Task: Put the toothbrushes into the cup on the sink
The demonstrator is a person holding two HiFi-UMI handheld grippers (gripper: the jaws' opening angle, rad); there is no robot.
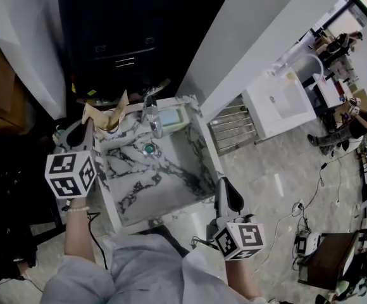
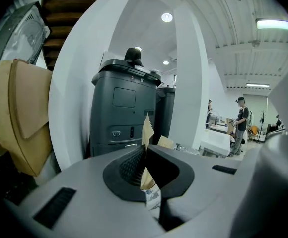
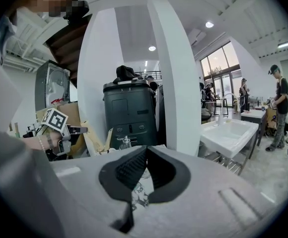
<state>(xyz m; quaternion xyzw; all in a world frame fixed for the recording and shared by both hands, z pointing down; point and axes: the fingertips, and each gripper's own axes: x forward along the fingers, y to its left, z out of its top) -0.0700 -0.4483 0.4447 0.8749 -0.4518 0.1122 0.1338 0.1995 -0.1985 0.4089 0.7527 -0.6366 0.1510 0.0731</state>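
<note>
A tan, crumpled paper-like cup (image 1: 105, 115) with pointed flaps stands on the back left corner of the marble sink (image 1: 171, 198). My left gripper (image 1: 87, 126) is just left of it. In the left gripper view the jaws of that gripper (image 2: 145, 148) meet at the tips, and a tan flap (image 2: 147, 128) rises right behind them. I cannot tell whether they touch it. My right gripper (image 1: 225, 194) hovers at the sink's front right corner, and its jaws (image 3: 145, 150) are shut with nothing in them. I cannot make out any toothbrush.
A chrome faucet (image 1: 152, 116) and a pale soap tray (image 1: 173, 116) sit at the back rim, and a teal drain (image 1: 149, 149) lies in the basin. A dark bin (image 1: 123, 30) stands behind. A white pillar (image 1: 253, 37) rises at the right. A cable (image 1: 95, 233) trails on the floor.
</note>
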